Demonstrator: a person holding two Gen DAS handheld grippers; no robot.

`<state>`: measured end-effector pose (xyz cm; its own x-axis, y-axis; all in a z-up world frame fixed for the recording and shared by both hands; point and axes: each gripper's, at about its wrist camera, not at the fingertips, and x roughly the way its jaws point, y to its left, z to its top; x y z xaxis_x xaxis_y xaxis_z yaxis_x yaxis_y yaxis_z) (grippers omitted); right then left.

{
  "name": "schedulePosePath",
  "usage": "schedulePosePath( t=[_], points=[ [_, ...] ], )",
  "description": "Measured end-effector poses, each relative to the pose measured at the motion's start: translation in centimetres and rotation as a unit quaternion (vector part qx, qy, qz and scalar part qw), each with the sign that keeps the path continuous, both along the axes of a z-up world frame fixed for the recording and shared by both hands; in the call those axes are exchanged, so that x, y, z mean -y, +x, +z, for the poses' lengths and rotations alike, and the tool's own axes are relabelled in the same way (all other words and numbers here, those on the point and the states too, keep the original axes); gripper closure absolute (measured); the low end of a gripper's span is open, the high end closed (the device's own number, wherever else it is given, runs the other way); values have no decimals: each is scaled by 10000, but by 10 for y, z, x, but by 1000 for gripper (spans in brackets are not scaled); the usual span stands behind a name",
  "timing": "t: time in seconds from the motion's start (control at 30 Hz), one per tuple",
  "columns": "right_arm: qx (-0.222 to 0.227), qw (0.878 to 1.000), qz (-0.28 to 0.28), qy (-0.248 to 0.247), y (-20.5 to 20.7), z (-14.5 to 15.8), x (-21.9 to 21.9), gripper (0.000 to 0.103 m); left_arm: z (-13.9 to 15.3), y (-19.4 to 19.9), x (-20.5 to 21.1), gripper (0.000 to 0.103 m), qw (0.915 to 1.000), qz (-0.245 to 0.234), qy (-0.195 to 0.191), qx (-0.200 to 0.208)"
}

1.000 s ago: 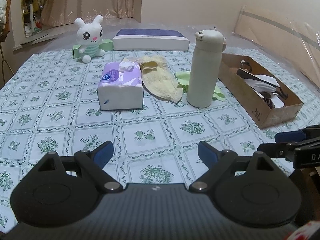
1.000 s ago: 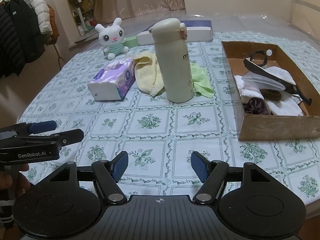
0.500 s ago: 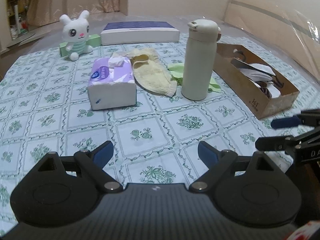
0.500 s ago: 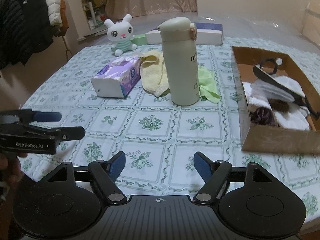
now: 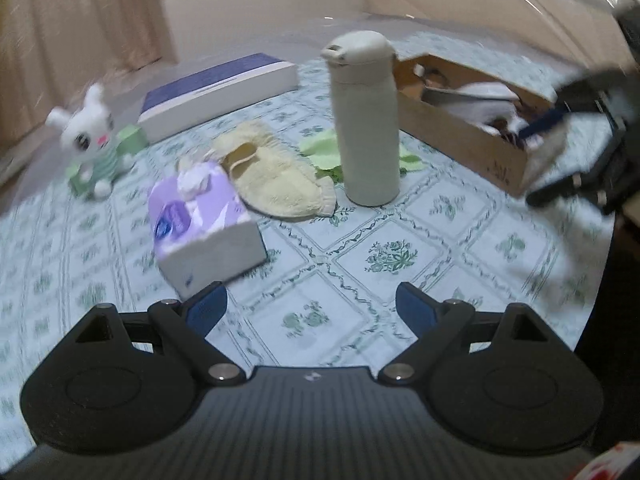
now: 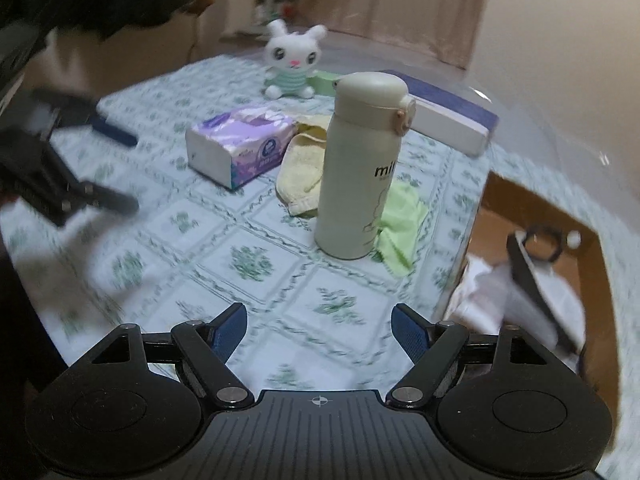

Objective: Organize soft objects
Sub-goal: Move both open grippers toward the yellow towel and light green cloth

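A white bunny plush sits at the table's far side. A yellow towel and a green cloth lie by a cream bottle. A purple tissue pack lies left of the towel. My left gripper is open and empty, just in front of the tissue pack. My right gripper is open and empty, in front of the bottle. Each shows blurred in the other's view, the right and the left.
A cardboard box at the right holds white cloth and dark items. A flat white and blue box and a small green box lie at the back. The table has a patterned cloth.
Both grippers have moved forward over the table and tilted; the views are blurred by motion. The left one is now close to the tissue pack. Both stay open.
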<state>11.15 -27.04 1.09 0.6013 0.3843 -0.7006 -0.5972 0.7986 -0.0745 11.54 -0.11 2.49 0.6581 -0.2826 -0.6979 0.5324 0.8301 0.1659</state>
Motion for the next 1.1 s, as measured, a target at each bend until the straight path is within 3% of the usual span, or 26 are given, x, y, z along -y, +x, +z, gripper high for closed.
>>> schedulePosePath(
  t=[0.23, 0.53, 0.87, 1.1],
  points=[
    [120, 9937, 921, -623, 31, 1, 18, 24, 0, 25, 1, 13, 9914, -1030, 777, 231],
    [183, 9791, 1725, -1061, 74, 4, 25, 24, 2, 50, 5, 13, 9704, -1852, 1494, 412],
    [221, 9617, 2294, -1483, 120, 7, 26, 24, 28, 93, 12, 14, 9519, -2416, 1802, 545],
    [165, 9491, 2656, -1688, 160, 9, 22, 23, 39, 130, 16, 13, 9343, -2905, 2013, 458]
  ],
)
